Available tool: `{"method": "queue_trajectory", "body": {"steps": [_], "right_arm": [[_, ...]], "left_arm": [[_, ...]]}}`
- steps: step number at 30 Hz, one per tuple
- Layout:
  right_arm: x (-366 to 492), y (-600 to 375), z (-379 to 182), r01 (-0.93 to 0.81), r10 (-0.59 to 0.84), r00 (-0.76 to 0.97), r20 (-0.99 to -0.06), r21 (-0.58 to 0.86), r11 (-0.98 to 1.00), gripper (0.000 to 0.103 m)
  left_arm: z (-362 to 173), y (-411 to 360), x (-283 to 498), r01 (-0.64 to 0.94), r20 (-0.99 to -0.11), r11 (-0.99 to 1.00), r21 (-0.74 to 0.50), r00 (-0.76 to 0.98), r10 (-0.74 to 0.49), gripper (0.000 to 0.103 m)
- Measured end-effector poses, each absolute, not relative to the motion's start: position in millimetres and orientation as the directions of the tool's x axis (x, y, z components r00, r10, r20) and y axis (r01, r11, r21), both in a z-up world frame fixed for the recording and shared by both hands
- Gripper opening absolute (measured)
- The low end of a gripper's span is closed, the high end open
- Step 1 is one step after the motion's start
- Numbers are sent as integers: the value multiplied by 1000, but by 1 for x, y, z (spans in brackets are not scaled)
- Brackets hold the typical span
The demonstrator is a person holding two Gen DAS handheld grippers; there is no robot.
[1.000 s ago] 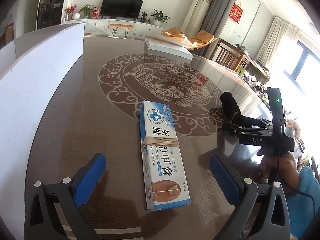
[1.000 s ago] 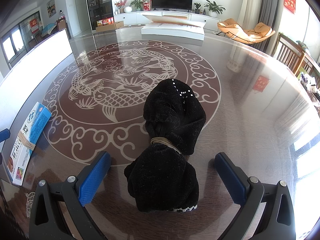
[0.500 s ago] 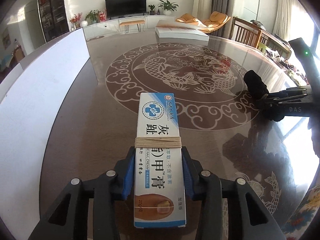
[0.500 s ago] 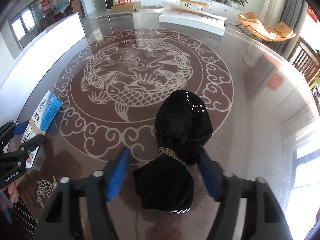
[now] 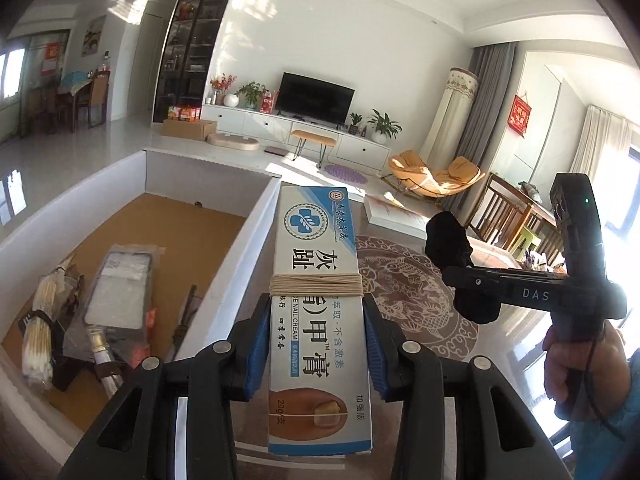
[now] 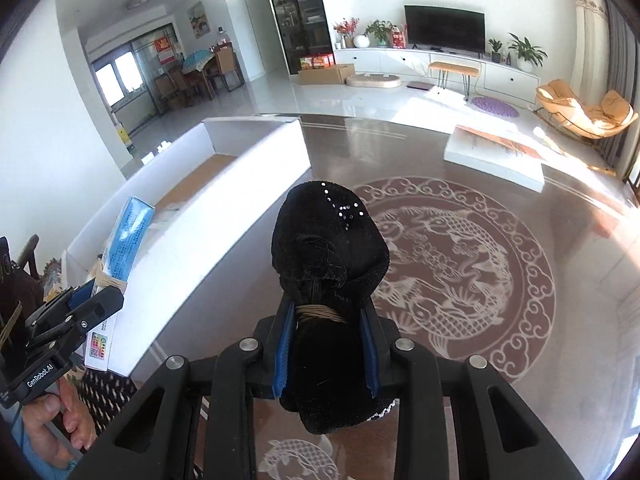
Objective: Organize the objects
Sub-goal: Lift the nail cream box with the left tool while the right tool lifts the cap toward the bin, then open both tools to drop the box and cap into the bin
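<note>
Gripping two items, both off the table point(image 6: 500, 380): your left gripper point(image 5: 316, 344) has just closed, blue pads clamped on the sides of the nail cream box point(image 5: 316, 280), near end cut off by the frame edge. Your right gripper point(image 6: 326, 344) has closed further and pinches the black cloth bundle point(image 6: 328, 248) at its rubber-banded waist; lower pads hidden in the fabric. Beyond, to the left, white tray point(image 5: 240, 256): cotton swabs point(image 5: 38, 332), a bagged item, the rest is hard to identify.
</note>
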State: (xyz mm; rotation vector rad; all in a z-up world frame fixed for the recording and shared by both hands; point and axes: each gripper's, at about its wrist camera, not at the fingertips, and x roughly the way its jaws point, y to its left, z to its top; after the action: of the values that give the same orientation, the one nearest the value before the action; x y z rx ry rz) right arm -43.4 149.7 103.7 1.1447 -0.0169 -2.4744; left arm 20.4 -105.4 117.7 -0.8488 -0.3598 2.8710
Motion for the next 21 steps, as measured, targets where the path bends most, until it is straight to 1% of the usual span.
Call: {"method": "queue_trajectory", "body": {"steps": [3,5,7,10,13,14,15,16,17,18,19,20,21], "right_arm": [[-56,84,126,464,-479,-548,-686,227,-856,30],[-68,38,132,518,-541,-507,-671,264,-813,30],[-78,-8,131,563,-572,-469,-673,271,-781,30],[-91,-69,118,604,-577,-407,-708,265,-751,30],[-102,-115,90,623,-527,-351,-774,227,-748,31],[-104,-126,79,625,-505,-330,-798,216,-750,32],[-108,-134,66,630,-482,-301,-823,208,-748,34],[-110,-141,54,637,-462,-269,-845,204,-744,43],[-110,-145,46,642,-442,-250,-861,195,-742,49],[-109,-145,41,640,-423,-258,-869,174,-749,49],[-108,-141,40,638,-423,-269,-866,169,-752,52],[-107,-136,41,634,-435,-277,-857,177,-753,61],[-106,-127,45,626,-449,-289,-846,188,-757,67]], "left_arm": [[130,-159,16,59,-530,-970,-235,-845,77,42],[125,-193,8,137,-567,-967,-214,-824,9,42],[114,-221,-1,195,-615,-962,-191,-788,-37,42],[93,-245,-14,248,-681,-958,-142,-728,-87,42],[71,-258,-26,279,-738,-953,-118,-667,-104,43],[65,-260,-29,282,-754,-952,-115,-649,-102,44],[61,-261,-30,283,-763,-952,-116,-639,-96,47],[59,-261,-30,282,-766,-952,-119,-636,-92,56],[58,-261,-28,288,-764,-951,-112,-636,-102,62],[58,-261,-26,287,-761,-951,-113,-641,-104,75],[61,-260,-22,282,-752,-952,-122,-652,-97,90],[63,-258,-17,278,-741,-951,-136,-666,-88,97],[66,-257,-14,274,-729,-950,-151,-680,-80,103]]}}
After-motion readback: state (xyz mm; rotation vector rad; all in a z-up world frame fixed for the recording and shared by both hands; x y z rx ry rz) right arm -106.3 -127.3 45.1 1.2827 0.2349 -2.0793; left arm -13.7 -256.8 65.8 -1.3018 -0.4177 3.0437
